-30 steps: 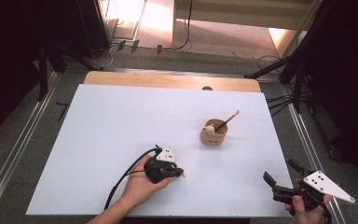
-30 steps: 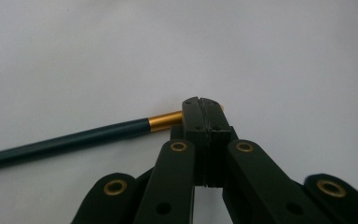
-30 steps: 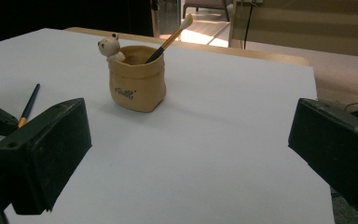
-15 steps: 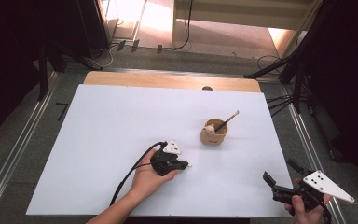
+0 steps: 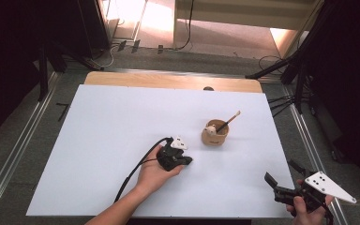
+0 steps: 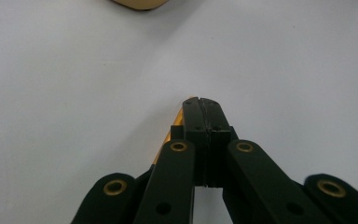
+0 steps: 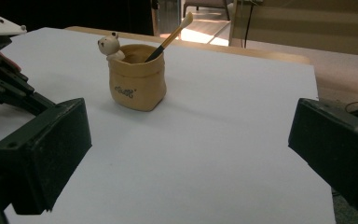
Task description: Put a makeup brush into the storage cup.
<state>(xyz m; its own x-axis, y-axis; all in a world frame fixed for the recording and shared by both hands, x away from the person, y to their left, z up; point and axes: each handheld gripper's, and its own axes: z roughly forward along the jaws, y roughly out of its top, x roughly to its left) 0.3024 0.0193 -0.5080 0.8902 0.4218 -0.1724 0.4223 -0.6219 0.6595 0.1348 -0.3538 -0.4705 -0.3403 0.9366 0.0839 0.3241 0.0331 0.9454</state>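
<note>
High view: white sheet-covered table (image 5: 98, 140) on a pale wooden top. Small tan pouch-shaped pot (image 5: 214, 136) right of centre, with a little bear figure (image 5: 210, 130) at its rim and a black-handled brush with a pale tip (image 5: 228, 122) leaning out toward the upper right. Black left gripper (image 5: 187, 161) low on the sheet, just short of the pot and apart from it, jaws pressed together, nothing between them; black cable (image 5: 136, 173) trailing back beside the forearm. Black right gripper (image 5: 281, 180) at the table's near right corner, well apart from the pot, jaws spread and empty, grey three-cornered plate on top.

Left gripper view: left gripper (image 6: 200, 100) with both black jaws meeting flat, tips just above the white sheet; tan edge of the pot (image 6: 140, 3) at the top.

Right gripper view: right gripper (image 7: 189, 135) with pads spread wide apart, pot (image 7: 137, 79) standing upright beyond them. Dark cursive lettering on the pot's front, too small to read. Bear (image 7: 109, 46) on the left rim, brush (image 7: 170, 35) tilted right. Left gripper (image 7: 14, 91) at the left edge.
</note>
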